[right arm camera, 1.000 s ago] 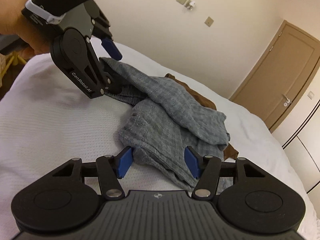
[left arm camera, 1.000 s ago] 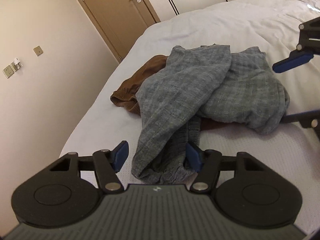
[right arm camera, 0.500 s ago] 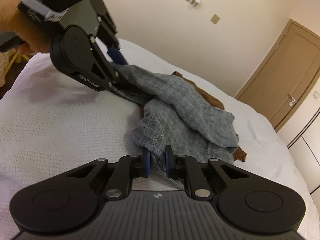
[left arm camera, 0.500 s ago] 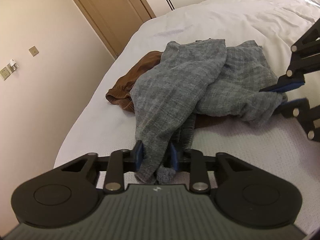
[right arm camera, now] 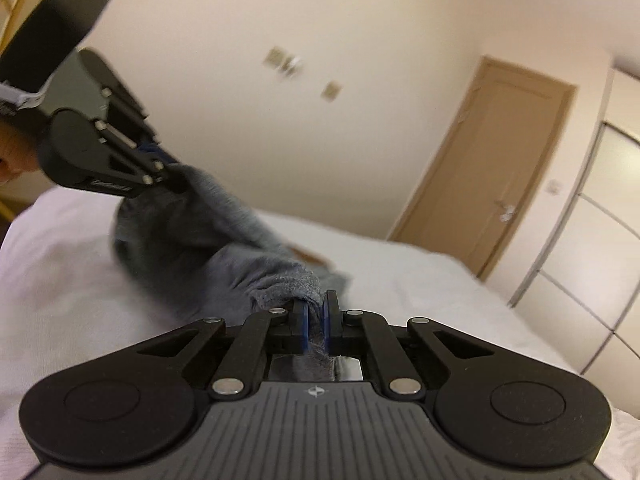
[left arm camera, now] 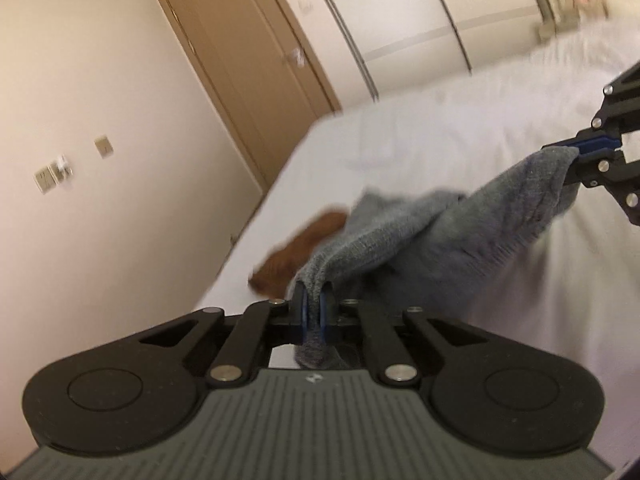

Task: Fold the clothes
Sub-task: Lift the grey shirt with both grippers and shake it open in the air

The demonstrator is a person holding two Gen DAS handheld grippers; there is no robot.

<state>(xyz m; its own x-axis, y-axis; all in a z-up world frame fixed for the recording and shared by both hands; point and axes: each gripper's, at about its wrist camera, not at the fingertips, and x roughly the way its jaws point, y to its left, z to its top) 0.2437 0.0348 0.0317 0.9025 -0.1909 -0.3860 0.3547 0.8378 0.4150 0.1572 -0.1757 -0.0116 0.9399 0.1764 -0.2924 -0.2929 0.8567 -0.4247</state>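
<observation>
A grey knit garment point(left arm camera: 420, 232) hangs stretched between both grippers above the white bed point(left arm camera: 460, 136). My left gripper point(left arm camera: 314, 306) is shut on one corner of it, close to the camera. At the right edge of the left wrist view, my right gripper point(left arm camera: 592, 150) pinches the other corner. In the right wrist view, the right gripper point(right arm camera: 315, 314) is shut on the grey garment point(right arm camera: 224, 240), and the left gripper point(right arm camera: 158, 160) grips it at upper left, held by a hand point(right arm camera: 12, 156). A brown garment point(left arm camera: 296, 252) lies on the bed behind, partly hidden. Both views are motion-blurred.
The bed's left edge runs along a beige wall with switch plates point(left arm camera: 54, 172). A wooden door point(left arm camera: 256, 80) stands beyond the bed's far corner, with pale wardrobe panels point(left arm camera: 400, 20) to its right. White bedding point(right arm camera: 60, 280) spreads around the clothes.
Both grippers, shut on the grey garment half a second ago, have lifted it off the pile, stretching it between them. The brown garment stays on the bed.
</observation>
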